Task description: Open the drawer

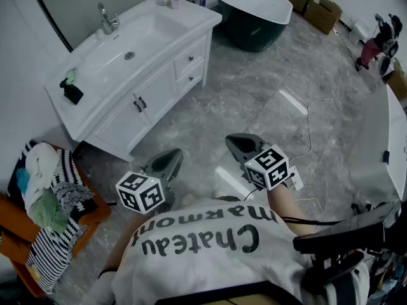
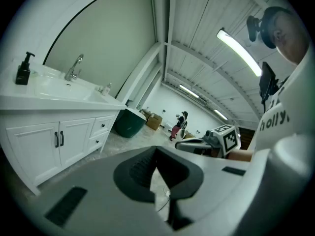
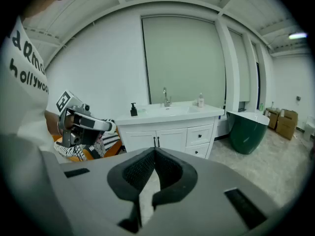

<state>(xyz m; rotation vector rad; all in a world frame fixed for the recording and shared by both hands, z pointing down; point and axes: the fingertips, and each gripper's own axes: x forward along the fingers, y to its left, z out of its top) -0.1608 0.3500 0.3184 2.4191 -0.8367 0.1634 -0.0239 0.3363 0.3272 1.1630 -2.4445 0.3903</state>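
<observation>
**Approach stage: drawers shut, neither gripper at the vanity cabinet.**

The upper drawer (image 1: pixel 189 60) and lower drawer (image 1: pixel 192 77) sit stacked at the vanity cabinet (image 1: pixel 117 131) end nearest the dark green tub (image 1: pixel 254 11), right of the double doors. Both are flush with the cabinet face, each with a small dark knob. The left gripper (image 1: pixel 173 156) and right gripper (image 1: pixel 236 143) are held out over the grey floor, well apart from the cabinet front and tilted slightly downward. Each gripper's jaws are closed tip to tip, with nothing between them. My judgement is that the task has not begun. The next move calls for walking in, parting one gripper's jaws, closing them on a knob and pulling straight out from the cabinet face.
</observation>
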